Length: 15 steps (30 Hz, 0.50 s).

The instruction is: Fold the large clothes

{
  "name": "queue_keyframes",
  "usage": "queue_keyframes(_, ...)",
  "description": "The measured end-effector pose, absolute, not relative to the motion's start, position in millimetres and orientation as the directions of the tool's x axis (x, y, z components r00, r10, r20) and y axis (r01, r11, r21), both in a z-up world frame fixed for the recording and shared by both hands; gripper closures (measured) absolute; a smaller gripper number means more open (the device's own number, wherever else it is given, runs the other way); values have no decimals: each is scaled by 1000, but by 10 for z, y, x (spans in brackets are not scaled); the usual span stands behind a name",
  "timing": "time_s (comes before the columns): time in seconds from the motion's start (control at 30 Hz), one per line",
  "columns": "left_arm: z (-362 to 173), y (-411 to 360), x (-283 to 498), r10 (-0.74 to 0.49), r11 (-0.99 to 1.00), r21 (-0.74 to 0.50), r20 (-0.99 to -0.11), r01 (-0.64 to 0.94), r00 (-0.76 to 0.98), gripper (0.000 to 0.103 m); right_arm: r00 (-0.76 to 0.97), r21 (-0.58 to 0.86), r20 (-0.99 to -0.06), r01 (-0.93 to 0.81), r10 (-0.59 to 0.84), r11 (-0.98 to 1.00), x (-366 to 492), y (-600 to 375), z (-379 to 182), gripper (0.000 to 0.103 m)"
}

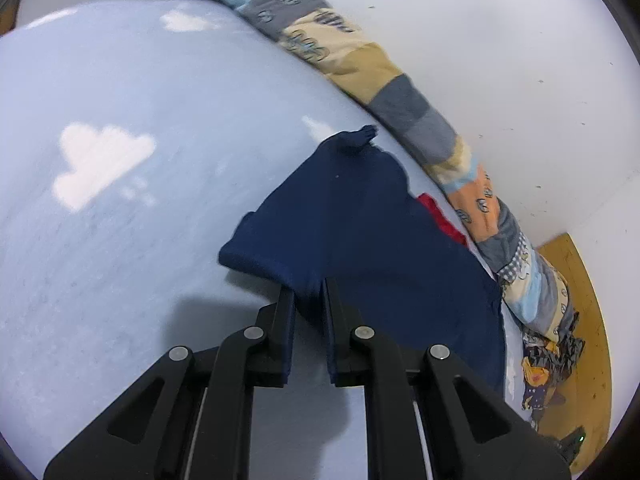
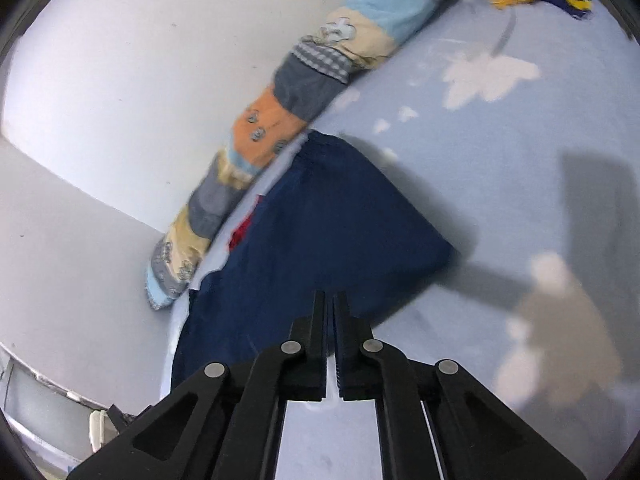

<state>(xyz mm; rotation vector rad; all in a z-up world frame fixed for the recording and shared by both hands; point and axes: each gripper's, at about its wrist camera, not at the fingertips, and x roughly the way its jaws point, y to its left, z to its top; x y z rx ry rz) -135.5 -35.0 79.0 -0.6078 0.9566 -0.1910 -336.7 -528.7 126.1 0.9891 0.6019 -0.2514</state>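
Item: dark navy blue cloth garment (image 1: 360, 224), on the pale blue cloud-print bedsheet (image 1: 120, 240) beside the patchwork bolster (image 1: 400, 100). Your left gripper (image 1: 309, 292) and right gripper (image 2: 330, 300) each pinch its near edge. Lift evenly; keep the edge taut.

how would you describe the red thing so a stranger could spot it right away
Start at the patchwork bolster running along the white wall. Beside it on the cloud-print sheet lies a navy garment. The red cloth peeks from under its wall-side edge, the only red there.
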Motion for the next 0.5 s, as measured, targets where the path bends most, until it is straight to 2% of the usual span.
queue_keyframes(0.07,690,-306,-1327,-405,819,-554,-743,-151,534,89,827,762,-554,458,94,458,-3456,-5388,1152,92)
queue_keyframes(0.1,664,-298,-1329,-405,814,-556,-748,-165,526,89,813,764,-574,489,97,420,-3481,-5446,1066,83)
queue_keyframes(0.13,635,-264,-1335,-407,806,-565,-745,-175,529,88,805,767,-585,509,101,391,-3500,-5492,992,78)
queue_keyframes(0.17,615,-249,-1338,-399,808,-560,-750,-184,527,81,805,780,-583,517,109,353,-3528,-5543,910,74)
queue_keyframes(0.23,560,-238,-1318,-412,797,-573,-747,-193,521,64,815,803,-569,522,109,288,-3573,-5645,784,74)
queue_keyframes(0.27,530,-250,-1298,-421,790,-580,-747,-196,515,52,820,809,-563,522,104,269,-3576,-5689,746,73)
queue_keyframes(0.3,502,-272,-1270,-420,789,-580,-750,-203,511,48,821,813,-562,524,103,253,-3560,-5733,696,64)
queue_keyframes(0.37,437,-319,-1216,-427,784,-586,-748,-204,508,46,824,819,-558,528,96,225,-3517,-5782,605,56)
queue_keyframes(0.5,400,-450,-1046,-410,808,-564,-746,-169,525,43,829,814,-553,515,85,269,-3256,-5809,532,56)
